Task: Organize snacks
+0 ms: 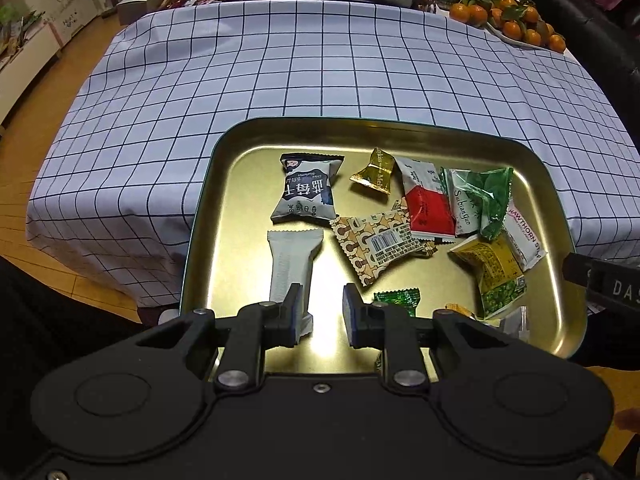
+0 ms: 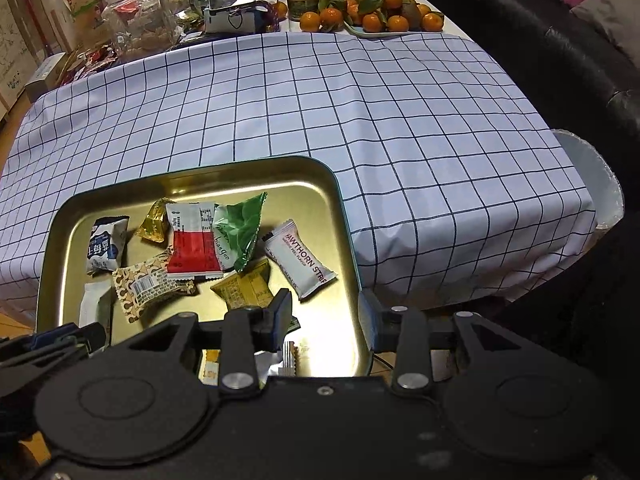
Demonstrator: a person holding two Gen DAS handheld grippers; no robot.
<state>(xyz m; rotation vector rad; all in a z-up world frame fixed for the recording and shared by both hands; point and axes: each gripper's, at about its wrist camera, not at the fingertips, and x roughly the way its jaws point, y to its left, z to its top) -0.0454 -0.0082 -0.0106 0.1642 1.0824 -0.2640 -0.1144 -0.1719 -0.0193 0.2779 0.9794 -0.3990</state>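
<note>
A gold metal tray (image 1: 224,148) holds several wrapped snacks at the near edge of the checked tablecloth (image 1: 280,60). In it lie a dark blue-and-white packet (image 1: 304,190), a long white bar (image 1: 292,266), a brown patterned packet (image 1: 380,240), a red-and-white packet (image 1: 426,204), a green packet (image 1: 484,196) and a Hawthorn strip packet (image 2: 300,258). My left gripper (image 1: 320,314) is open and empty above the tray's near side, beside the white bar. My right gripper (image 2: 326,320) is open and straddles the tray's right rim (image 2: 352,248), one finger inside, one outside.
At the table's far end stand a plate of mandarins (image 2: 372,16), glass jars (image 2: 138,12) and assorted clutter. A dark sofa (image 2: 560,60) runs along the right. A white plate (image 2: 592,176) pokes out at the table's right edge. Wooden floor (image 1: 40,148) lies left.
</note>
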